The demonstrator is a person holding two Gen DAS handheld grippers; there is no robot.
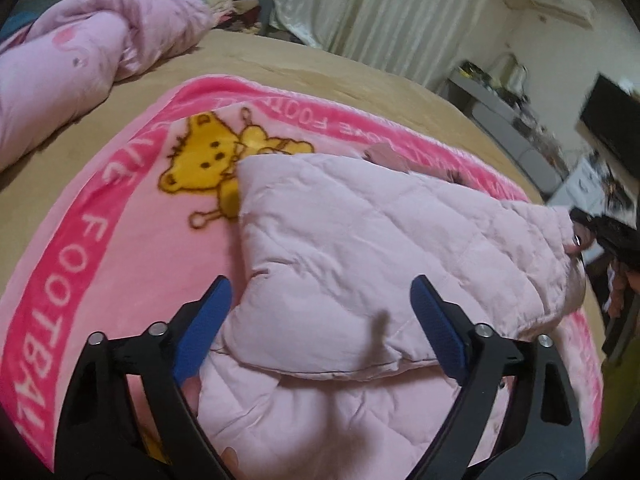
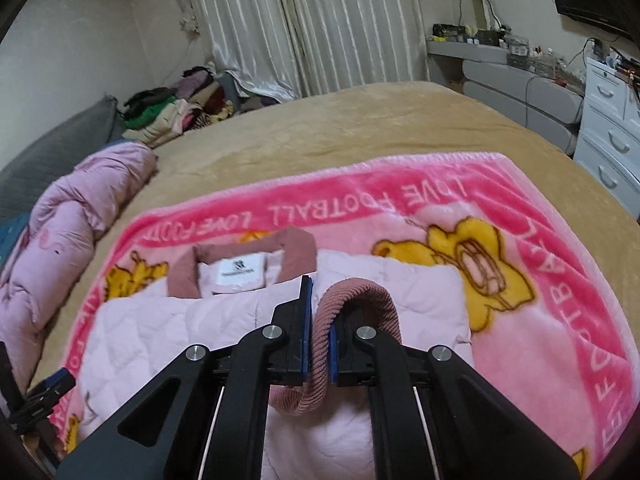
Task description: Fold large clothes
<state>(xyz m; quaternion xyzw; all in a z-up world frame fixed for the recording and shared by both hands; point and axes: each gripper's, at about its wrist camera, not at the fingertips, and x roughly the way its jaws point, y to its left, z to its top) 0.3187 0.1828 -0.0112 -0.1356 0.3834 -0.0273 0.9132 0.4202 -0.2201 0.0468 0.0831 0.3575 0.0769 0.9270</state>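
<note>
Ribbed corduroy cuff [image 2: 352, 300] pinched in right gripper [image 2: 320, 320]; left gripper [image 1: 320, 308] spread above quilted jacket [image 1: 360, 240].

Pale pink quilted jacket [image 2: 160, 320] lies flat on bed, dusty-rose collar [image 2: 296, 248] toward far edge, ribbed cuff [image 2: 356, 292] raised, sleeve [image 1: 360, 240] folded across body.

Dim warm light, fisheye warp, perhaps motion-blurred
</note>
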